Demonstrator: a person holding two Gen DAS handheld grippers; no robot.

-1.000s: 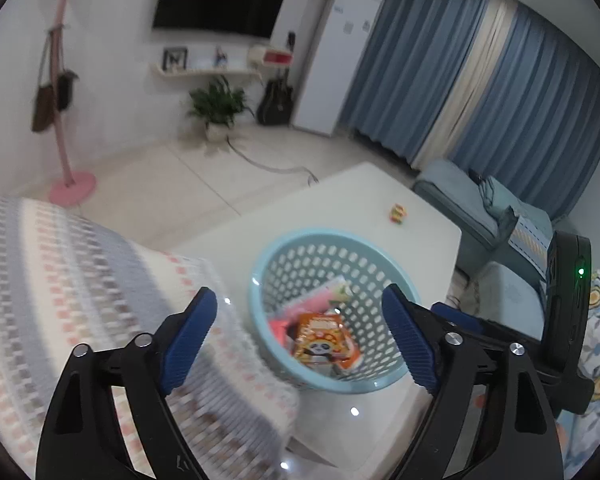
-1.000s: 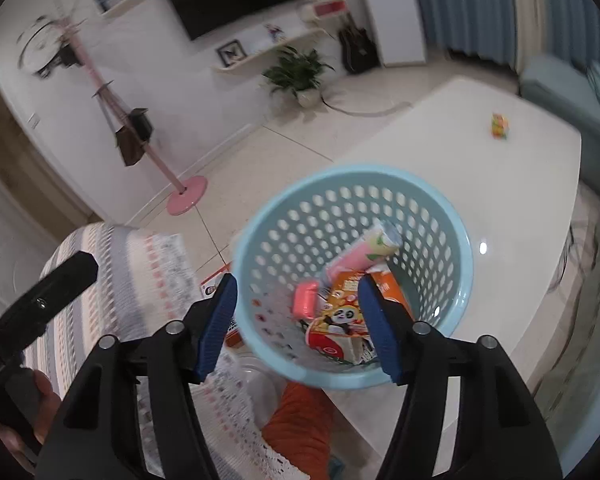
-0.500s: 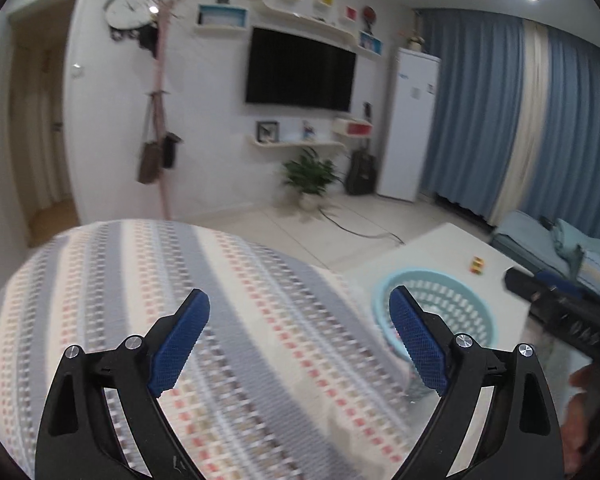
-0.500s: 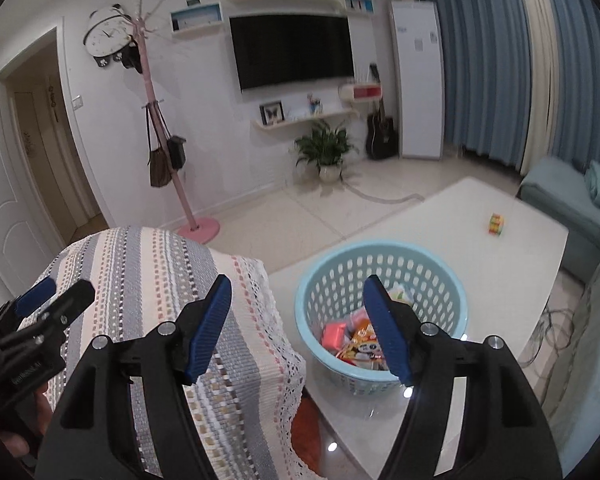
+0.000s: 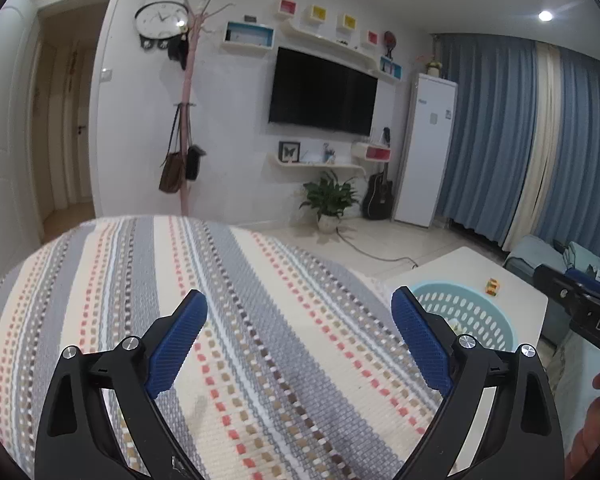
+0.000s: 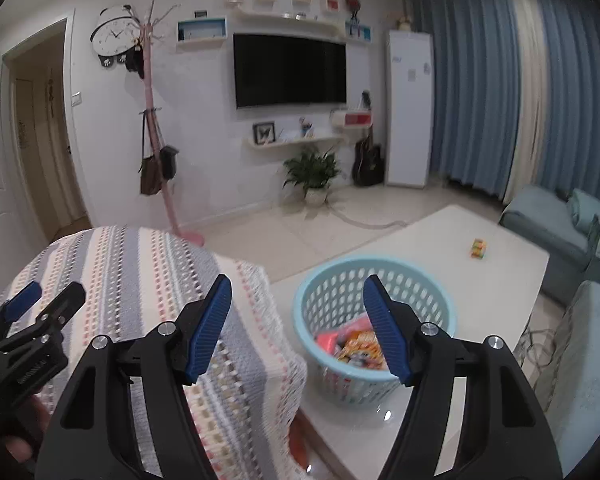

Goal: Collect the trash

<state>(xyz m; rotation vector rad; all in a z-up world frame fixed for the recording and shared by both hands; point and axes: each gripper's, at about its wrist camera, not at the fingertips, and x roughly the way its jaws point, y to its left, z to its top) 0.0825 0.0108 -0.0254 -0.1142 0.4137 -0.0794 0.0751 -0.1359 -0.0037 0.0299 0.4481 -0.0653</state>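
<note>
A light blue perforated basket [image 6: 332, 280] stands on the white table [image 6: 440, 248]; it holds colourful wrappers [image 6: 356, 346]. It also shows in the left wrist view [image 5: 484, 312]. A small yellow-orange piece of trash [image 6: 478, 248] lies further back on the table, seen too in the left wrist view [image 5: 492, 286]. My left gripper [image 5: 298, 338] is open and empty above a striped cloth [image 5: 220, 320]. My right gripper [image 6: 296, 322] is open and empty, raised in front of the basket. The left gripper shows at the right wrist view's left edge [image 6: 24, 312].
The striped cloth [image 6: 140, 272] covers a rounded piece of furniture left of the table. A blue sofa [image 6: 556, 220] stands at the right. A pink coat stand [image 6: 160, 160], a potted plant [image 6: 312, 172], a guitar [image 6: 366, 160] and a TV [image 6: 290, 70] line the far wall.
Both grippers have lifted and drawn back from the basket; the views tilted up to the room. The left gripper swung left over the striped cloth. Both stay open.
</note>
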